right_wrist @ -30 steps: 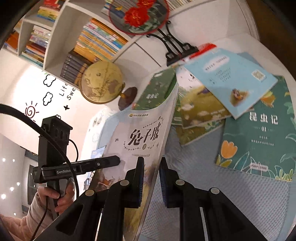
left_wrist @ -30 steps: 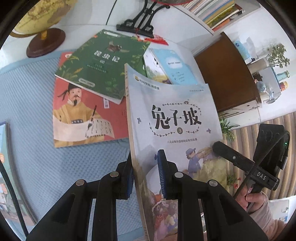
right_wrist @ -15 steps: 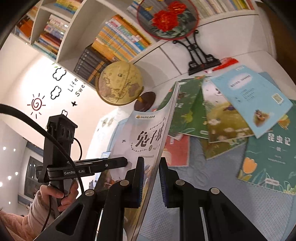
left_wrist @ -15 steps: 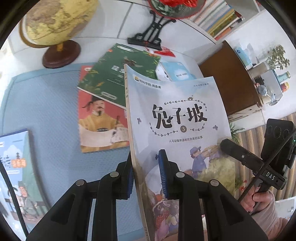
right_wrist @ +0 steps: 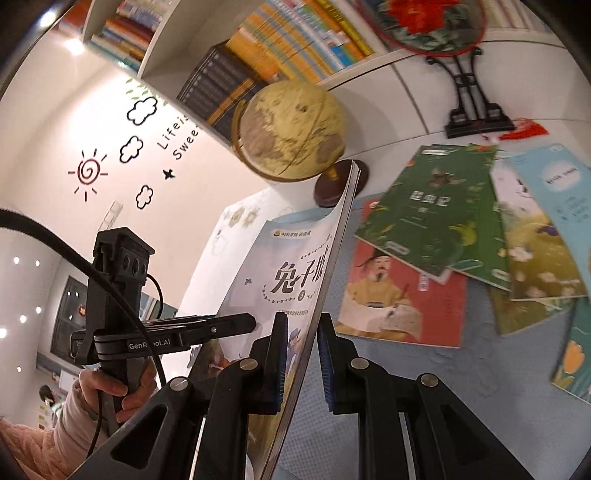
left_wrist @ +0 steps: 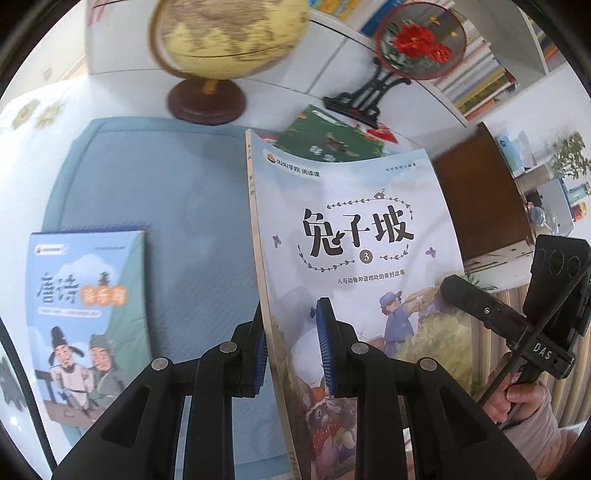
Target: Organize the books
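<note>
While both our tongs, left gripper [left_wrist: 291, 347] and right gripper [right_wrist: 302, 363], clamp the pale-blue rabbit-story paperback [left_wrist: 354, 236] upright, it hangs above the quilted blue mat [left_wrist: 166, 192]. Beyond stand a yellowed globe [left_wrist: 229, 33] and white bookshelves [right_wrist: 166, 48].

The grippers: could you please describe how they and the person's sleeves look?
Both grippers are black, with blue ribbed pads and silver rivets. The left gripper is marked "GenRobot.AI", the right gripper "DAS". Each trails a black cable. The sleeves are pale pink and fleecy.
</note>
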Demonstrator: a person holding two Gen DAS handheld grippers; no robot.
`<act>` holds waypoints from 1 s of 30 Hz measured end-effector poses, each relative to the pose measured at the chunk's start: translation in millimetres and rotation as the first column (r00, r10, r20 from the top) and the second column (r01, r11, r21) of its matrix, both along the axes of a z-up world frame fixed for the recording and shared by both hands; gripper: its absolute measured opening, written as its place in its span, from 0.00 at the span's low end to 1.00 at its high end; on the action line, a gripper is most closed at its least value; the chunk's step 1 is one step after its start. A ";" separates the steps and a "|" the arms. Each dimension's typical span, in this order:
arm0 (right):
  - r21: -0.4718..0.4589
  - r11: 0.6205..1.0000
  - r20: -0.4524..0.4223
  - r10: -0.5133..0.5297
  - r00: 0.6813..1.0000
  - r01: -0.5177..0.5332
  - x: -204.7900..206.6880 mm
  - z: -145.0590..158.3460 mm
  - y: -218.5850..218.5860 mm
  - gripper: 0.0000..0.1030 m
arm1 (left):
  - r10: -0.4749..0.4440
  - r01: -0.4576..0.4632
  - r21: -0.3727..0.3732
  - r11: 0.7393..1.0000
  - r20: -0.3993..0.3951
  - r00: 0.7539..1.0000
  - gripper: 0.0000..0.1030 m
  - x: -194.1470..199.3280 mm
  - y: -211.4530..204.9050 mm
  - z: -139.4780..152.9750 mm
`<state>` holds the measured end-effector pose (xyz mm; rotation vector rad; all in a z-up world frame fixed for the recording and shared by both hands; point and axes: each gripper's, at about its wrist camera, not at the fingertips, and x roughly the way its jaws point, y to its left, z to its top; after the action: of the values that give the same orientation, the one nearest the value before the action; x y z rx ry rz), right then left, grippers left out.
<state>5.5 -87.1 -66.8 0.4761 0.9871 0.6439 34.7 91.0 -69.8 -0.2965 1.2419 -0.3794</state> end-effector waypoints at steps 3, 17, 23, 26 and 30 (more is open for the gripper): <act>-0.005 1.000 -0.008 0.025 1.000 -0.025 4.0 -2.1 18.1 0.16 | 0.021 -0.021 0.001 1.000 -0.003 1.000 0.20 -1.7 14.3 -2.8; -0.057 0.982 -0.060 0.177 0.982 -0.180 29.8 -26.3 125.4 0.16 | 0.159 -0.159 0.001 0.987 -0.045 0.986 0.20 -13.4 110.6 -32.8; -0.082 0.966 -0.108 0.237 0.965 -0.247 35.4 -49.6 177.3 0.16 | 0.240 -0.241 0.003 0.971 -0.102 0.965 0.20 -24.0 153.7 -61.8; -0.092 0.959 -0.123 0.257 0.959 -0.268 37.1 -58.7 195.9 0.16 | 0.264 -0.264 0.012 0.964 -0.115 0.958 0.20 -28.0 168.0 -69.7; -0.087 0.962 -0.158 0.243 0.957 -0.259 42.6 -73.4 209.9 0.16 | 0.289 -0.290 0.011 0.957 -0.133 0.948 0.20 -26.4 186.4 -81.6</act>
<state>48.1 122.9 -140.2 0.3076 1.2275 0.7874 8.3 277.3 -151.4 -0.5119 1.3049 -0.1119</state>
